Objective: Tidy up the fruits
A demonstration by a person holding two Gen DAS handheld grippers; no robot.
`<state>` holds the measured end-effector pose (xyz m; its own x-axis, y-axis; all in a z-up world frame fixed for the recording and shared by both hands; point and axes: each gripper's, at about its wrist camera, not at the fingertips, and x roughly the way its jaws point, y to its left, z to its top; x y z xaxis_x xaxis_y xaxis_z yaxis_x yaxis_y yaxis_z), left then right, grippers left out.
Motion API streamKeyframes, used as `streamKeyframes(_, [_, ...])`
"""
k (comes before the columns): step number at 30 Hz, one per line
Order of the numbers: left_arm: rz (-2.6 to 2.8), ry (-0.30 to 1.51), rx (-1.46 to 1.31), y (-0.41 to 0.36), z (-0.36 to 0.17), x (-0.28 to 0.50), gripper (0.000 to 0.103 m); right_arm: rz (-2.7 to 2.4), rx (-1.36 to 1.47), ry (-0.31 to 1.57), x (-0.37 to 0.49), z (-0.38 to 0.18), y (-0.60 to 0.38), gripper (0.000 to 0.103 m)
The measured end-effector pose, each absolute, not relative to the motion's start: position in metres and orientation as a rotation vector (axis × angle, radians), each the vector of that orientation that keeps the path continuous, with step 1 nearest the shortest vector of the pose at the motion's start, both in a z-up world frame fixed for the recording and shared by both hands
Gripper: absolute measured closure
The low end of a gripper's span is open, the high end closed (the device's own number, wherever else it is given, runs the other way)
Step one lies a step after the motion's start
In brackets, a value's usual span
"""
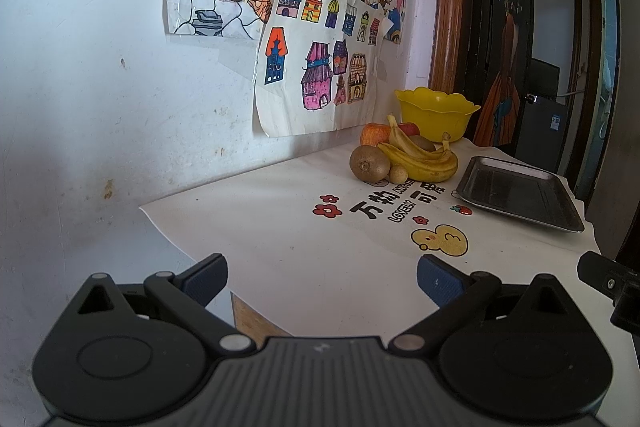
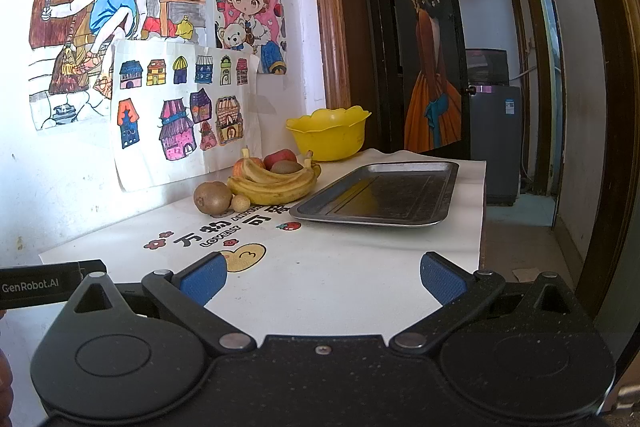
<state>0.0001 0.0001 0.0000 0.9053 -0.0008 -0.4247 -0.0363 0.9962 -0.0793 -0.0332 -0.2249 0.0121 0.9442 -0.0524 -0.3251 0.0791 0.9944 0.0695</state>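
I am at the very start: nothing is picked up, and both my grippers hang back at the near edge of the table (image 2: 360, 267), well apart from the fruit. My left gripper (image 1: 322, 277) has its jaws spread wide with nothing between them, and my right gripper (image 2: 323, 277) is the same, wide and empty. The fruit sits in one heap against the wall, just left of the tray (image 2: 380, 193): the bananas (image 2: 276, 183) lie across the front of the heap, a kiwi (image 2: 213, 197) sits at their left end with a small round fruit (image 2: 241, 203) touching both, and behind the bananas I see two apples (image 2: 279, 158) and a second kiwi (image 2: 286, 167) tucked into their curve. The tray holds nothing, and the yellow bowl (image 2: 328, 135) stands behind the tray's far left corner, beyond the heap; I cannot see into it. I judge the step in hand to be the first reach. The front kiwi is the easiest take, since it stands free at the heap's left end, nearest my left gripper. The move calls for going forward toward the tray's left side, coming down over the kiwi with jaws wide, and closing gently, as a round fruit can roll and nudge the small one beside it. Whether it goes to tray or bowl, I cannot tell from here.
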Motion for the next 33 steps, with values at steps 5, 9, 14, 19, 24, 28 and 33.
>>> streamKeyframes(5, [0.018,0.439,-0.086,0.0,0.0,0.0,0.0,-0.067,0.083,0.328,-0.033,0.012,-0.225,0.001])
streamKeyframes(9, [0.018,0.439,-0.086,0.0,0.0,0.0,0.0,-0.067,0.083,0.328,-0.033,0.012,-0.225,0.001])
streamKeyframes(14, [0.018,0.439,-0.086,0.0,0.0,0.0,0.0,-0.067,0.083,0.329,-0.033,0.012,-0.225,0.001])
streamKeyframes(19, [0.018,0.439,-0.086,0.0,0.0,0.0,0.0,-0.066,0.083,0.33,-0.032,0.012,-0.224,0.001])
streamKeyframes(24, [0.018,0.443,-0.088,0.0,0.001,0.0,0.0,-0.066,0.083,0.33,-0.03,0.015,-0.223,0.001])
streamKeyframes(28, [0.015,0.434,-0.093,0.003,0.004,-0.002,0.0,-0.055,0.089,0.323,-0.036,0.026,-0.219,0.001])
streamKeyframes(33, [0.013,0.419,-0.089,0.005,0.016,-0.01,0.0,0.0,0.114,0.323,-0.055,0.05,-0.215,0.001])
